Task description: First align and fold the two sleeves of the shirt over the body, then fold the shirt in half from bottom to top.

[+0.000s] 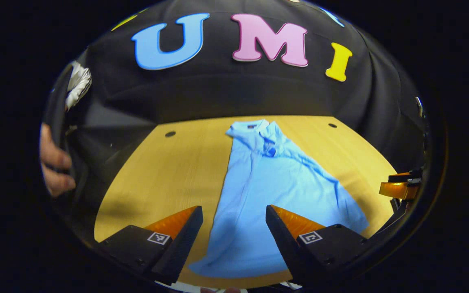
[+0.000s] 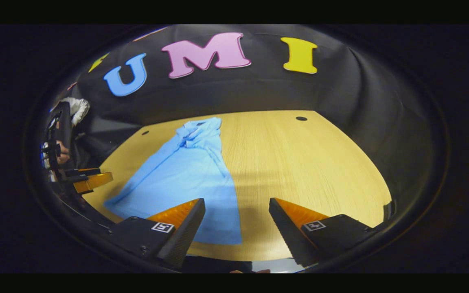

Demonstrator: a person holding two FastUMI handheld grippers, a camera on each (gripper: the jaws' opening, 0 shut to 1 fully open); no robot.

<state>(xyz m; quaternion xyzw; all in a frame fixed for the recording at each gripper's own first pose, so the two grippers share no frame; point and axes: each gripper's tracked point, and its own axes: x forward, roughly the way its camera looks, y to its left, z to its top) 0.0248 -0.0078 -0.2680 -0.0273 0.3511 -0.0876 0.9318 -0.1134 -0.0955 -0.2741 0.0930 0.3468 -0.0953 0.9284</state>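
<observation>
1. While both grippers hang above the wooden table [image 1: 169,171], the light blue polo shirt [image 1: 267,191] lies flat on it, collar [image 1: 259,130] toward the far edge.
2. Seen in the left gripper view, the left gripper [image 1: 234,228] is spread wide – nothing is between its fingers, and the shirt's lower part sits in the bottom middle of the frame.
3. At the right edge of that view, part of the right gripper [image 1: 401,187] peeks in.
4. Over in the right gripper view, the right gripper [image 2: 236,224] is spread wide too – it holds nothing.
5. That view has the shirt left of the middle, its hem [image 2: 218,240] by the left finger.
6. A hand [image 2: 61,154] holds the left gripper at the left edge.
</observation>
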